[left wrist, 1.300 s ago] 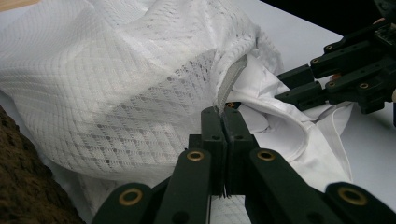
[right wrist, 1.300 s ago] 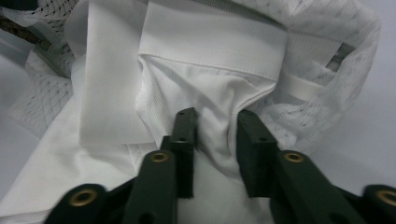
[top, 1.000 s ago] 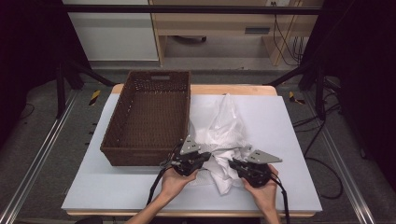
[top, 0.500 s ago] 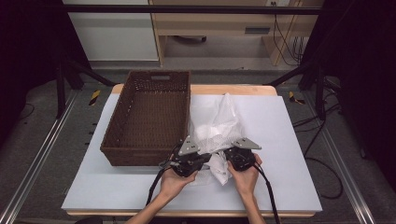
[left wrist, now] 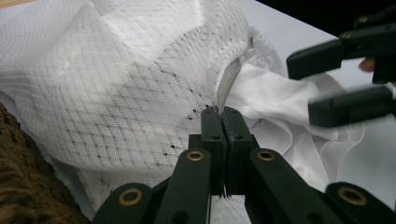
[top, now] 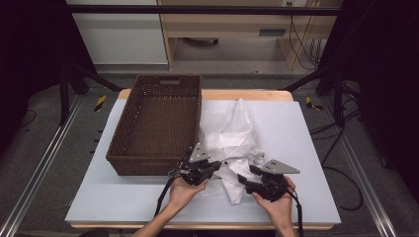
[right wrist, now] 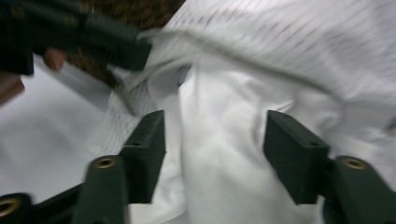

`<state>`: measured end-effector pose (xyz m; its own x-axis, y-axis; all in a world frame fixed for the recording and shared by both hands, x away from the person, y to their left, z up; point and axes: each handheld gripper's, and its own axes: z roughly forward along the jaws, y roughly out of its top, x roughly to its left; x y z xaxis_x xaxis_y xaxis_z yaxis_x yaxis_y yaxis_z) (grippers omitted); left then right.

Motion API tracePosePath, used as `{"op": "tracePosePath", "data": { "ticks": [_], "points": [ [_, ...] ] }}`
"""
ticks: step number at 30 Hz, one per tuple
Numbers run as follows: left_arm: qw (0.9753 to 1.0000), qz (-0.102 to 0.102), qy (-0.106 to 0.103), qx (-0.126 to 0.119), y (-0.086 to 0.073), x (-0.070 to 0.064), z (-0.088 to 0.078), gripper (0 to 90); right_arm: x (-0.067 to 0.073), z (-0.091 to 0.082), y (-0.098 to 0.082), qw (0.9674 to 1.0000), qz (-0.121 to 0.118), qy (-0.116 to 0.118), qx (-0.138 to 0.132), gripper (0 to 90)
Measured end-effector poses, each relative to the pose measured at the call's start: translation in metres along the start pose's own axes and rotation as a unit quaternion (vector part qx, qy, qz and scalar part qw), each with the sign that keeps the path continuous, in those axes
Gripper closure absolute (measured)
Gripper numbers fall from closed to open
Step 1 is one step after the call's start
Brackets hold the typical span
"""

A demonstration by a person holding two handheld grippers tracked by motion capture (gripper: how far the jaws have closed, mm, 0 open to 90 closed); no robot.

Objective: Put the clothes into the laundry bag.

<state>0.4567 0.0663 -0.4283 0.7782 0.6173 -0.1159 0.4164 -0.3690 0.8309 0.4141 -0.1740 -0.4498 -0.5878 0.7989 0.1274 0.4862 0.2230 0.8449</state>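
Crowding the white garment (top: 232,143), a wicker basket (top: 158,123) flanks it (left fingers (left wrist: 223,116) pinching mesh, right fingers (right wrist: 285,135) just opening).

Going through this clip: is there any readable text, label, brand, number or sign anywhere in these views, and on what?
None can be read.
White mesh garment: no print or tag lettering; the strip pinched by the left gripper is blank.
Wicker basket: no label.
Right gripper: plain black jaws, no markings.
Yellow-and-black striped markers on the floor: hazard stripes, no lettering.
Shelf front at the back: too small to tell.
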Motion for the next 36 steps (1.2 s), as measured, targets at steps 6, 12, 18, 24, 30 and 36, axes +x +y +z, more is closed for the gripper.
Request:
{"op": "tracePosePath", "data": {
  "ticks": [6, 12, 18, 24, 30, 36],
  "points": [
    [1.0, 0.0, -0.004, 0.001, 0.0, -0.001, 0.0, 88.9, 0.008, 0.043, -0.006, 0.9969, -0.023, -0.042, 0.062, 44.8],
    [1.0, 0.007, -0.005, 0.0, 0.002, -0.004, -0.001, 88.9, 0.005, 0.05, 0.007, 0.9963, 0.013, -0.067, 0.053, 80.2],
    [0.9995, 0.011, -0.023, -0.016, 0.009, -0.009, -0.01, 89.0, 0.004, 0.052, 0.022, 0.996, 0.039, -0.08, -0.002, 81.1],
    [0.9985, 0.027, -0.046, -0.015, 0.013, -0.014, -0.015, 89.0, -0.011, 0.074, 0.035, 0.9857, 0.059, -0.156, -0.023, 80.7],
    [0.9993, 0.012, -0.036, 0.002, 0.004, -0.006, -0.003, 89.0, -0.023, 0.079, 0.024, 0.9897, 0.042, -0.136, -0.018, 71.7],
    [0.9998, -0.001, -0.017, 0.008, -0.003, -0.002, 0.007, 89.0, -0.018, 0.036, 0.02, 0.9975, 0.018, -0.063, -0.025, 49.7]
  ]
}}
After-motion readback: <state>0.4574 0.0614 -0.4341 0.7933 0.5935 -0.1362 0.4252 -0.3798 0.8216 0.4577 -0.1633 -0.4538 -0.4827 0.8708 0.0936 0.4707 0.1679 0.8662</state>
